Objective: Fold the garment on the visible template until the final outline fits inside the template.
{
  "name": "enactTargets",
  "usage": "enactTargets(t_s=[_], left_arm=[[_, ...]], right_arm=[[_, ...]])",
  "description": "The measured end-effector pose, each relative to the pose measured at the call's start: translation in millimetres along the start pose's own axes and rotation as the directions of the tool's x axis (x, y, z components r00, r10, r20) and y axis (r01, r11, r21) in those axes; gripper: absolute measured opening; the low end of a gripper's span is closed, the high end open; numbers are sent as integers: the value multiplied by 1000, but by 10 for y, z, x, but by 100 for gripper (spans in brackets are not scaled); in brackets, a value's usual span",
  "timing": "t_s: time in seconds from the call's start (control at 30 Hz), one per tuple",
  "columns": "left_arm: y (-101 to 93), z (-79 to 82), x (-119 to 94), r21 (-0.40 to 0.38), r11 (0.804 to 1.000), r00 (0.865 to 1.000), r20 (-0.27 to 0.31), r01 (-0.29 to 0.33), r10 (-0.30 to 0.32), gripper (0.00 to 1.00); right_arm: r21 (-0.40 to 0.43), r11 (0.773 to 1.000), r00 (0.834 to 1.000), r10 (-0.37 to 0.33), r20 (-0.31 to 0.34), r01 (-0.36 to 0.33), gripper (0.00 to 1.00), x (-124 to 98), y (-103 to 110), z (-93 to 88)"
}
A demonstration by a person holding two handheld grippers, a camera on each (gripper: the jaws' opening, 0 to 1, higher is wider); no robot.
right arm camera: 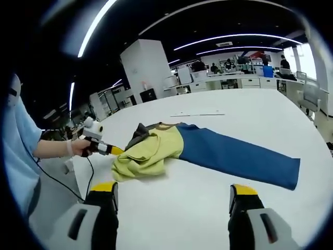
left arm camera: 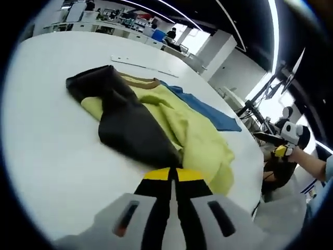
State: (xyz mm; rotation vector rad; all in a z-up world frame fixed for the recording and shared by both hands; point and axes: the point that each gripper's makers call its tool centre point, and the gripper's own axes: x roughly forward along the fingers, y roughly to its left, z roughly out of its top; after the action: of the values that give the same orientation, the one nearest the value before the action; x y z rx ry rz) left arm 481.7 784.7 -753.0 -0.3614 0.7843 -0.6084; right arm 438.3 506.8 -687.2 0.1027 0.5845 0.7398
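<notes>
The left gripper [left arm camera: 173,174], tips together and seemingly pinching the hem of the yellow-and-black garment [left arm camera: 156,117] just ahead, faces the blue template [right arm camera: 237,156] beyond, while the right gripper [right arm camera: 173,195] hangs spread apart short of both.

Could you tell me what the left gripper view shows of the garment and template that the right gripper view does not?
The left gripper view shows the garment's black panel lying over the yellow fabric, with the left gripper shut before it. The right gripper view shows the blue template stretching long across the white table, beyond the open right gripper. Both show the yellow garment bunched over one end of the template.
</notes>
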Motion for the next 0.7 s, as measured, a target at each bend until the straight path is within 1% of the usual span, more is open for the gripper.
enactTargets(t_s=[0.13,0.23,0.27,0.33,0.47,0.53,0.7], left_arm=[[53,23,-84,0,1000,1000,14,-11,11,0],[88,51,-169,24,1000,1000,23,-21,20,0],[123,63,-220,44,998,999,25,-37,36,0],[151,88,-318,46,998,999,35,-36,35,0],[298,119,-510,53,996,996,52,-69,66,0],[374,111,-603,50,995,995,58,-86,83,0],[521,35,-800,40,992,991,61,-121,118,0]], right_arm=[[-1,1000,1000,3,4,-3,88,16,13,20],[-6,1000,1000,8,3,-8,88,35,32,32],[-8,1000,1000,10,4,-10,88,40,40,38],[-9,1000,1000,12,5,-12,88,47,53,49],[-11,1000,1000,16,7,-16,88,54,77,56],[-12,1000,1000,17,5,-17,88,62,88,54],[-12,1000,1000,23,9,-23,88,76,121,61]])
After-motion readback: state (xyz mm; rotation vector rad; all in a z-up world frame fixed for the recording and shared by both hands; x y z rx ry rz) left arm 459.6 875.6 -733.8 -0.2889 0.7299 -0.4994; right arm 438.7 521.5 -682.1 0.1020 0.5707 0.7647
